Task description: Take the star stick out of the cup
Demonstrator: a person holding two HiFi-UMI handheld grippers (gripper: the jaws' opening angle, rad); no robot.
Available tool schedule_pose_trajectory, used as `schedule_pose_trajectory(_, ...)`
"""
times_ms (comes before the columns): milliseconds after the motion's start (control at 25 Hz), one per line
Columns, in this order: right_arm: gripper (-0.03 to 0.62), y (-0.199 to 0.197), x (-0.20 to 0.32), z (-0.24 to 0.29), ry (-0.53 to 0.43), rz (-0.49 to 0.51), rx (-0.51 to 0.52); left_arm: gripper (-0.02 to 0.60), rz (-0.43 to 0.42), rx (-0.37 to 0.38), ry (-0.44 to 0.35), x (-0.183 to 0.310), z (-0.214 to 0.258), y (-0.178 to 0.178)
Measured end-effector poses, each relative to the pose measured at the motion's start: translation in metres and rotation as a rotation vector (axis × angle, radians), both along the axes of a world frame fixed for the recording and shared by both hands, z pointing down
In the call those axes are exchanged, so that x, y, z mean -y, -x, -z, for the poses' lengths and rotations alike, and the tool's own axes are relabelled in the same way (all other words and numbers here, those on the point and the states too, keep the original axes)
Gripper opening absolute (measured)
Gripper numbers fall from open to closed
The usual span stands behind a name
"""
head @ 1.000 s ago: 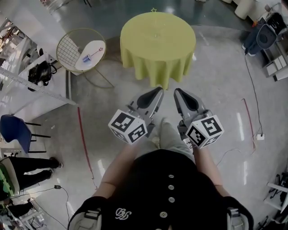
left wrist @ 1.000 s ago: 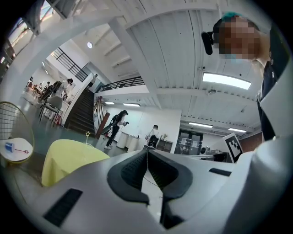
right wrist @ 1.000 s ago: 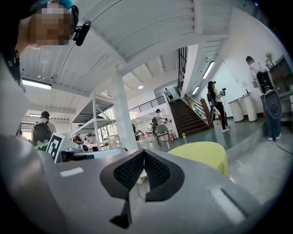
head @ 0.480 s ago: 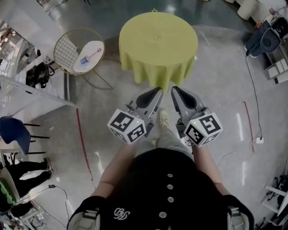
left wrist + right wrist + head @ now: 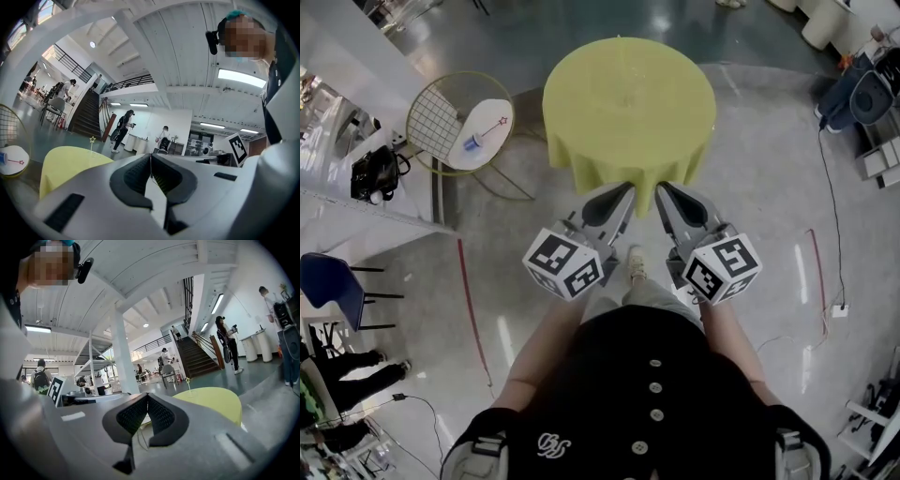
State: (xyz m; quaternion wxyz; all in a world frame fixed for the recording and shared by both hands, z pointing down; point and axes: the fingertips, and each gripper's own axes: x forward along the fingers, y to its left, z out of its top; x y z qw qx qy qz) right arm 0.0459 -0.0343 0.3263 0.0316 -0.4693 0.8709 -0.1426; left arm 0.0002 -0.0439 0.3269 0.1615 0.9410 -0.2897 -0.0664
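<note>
A thin stick topped with a yellow star [image 5: 92, 140] stands upright at the far edge of the round yellow-clothed table [image 5: 628, 98]. It also shows in the right gripper view as the star stick [image 5: 188, 380]. I cannot make out a cup under it. My left gripper [image 5: 629, 187] and right gripper [image 5: 661, 187] hang side by side over the floor at the table's near edge. Both point at the table, well short of the stick. The left gripper [image 5: 151, 157] and right gripper [image 5: 147, 396] have their jaws shut with nothing between them.
A wire chair [image 5: 457, 122] left of the table carries a small blue cup [image 5: 472, 142] and a second stick with a red star [image 5: 495, 124]. A blue chair [image 5: 333, 281] and shelving stand further left. Cables and a red line [image 5: 473, 309] run over the floor. People stand in the background.
The person has stepped forward: the table has come nearer and now reaches the gripper tips. Both grippers stay shut and level.
</note>
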Motion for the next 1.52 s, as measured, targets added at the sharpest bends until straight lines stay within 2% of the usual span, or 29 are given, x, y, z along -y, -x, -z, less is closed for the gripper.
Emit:
schedule_pose_trajectory(360,0.003,-0.026,0.092,0.014,-0.018,0.052,-0.010,0.018,0.051,-0.004,-0.022,0.088,0.016,-0.028)
schedule_pose_trajectory(600,0.003,-0.040,0.129,0.011,-0.019,0.088,-0.004,0.018,0.080,0.004,-0.023,0.125,0.014,-0.044)
schedule_pose_trajectory(1280,0.003,-0.052,0.165,-0.007,0.026,0.112,-0.003,0.018,0.105,0.014,0.028,0.157,-0.004,-0.055)
schedule_pose_trajectory(1520,0.003,-0.058,0.185,-0.005,0.010,0.107,-0.034,0.018,0.106,0.033,0.031,0.173,-0.007,-0.050)
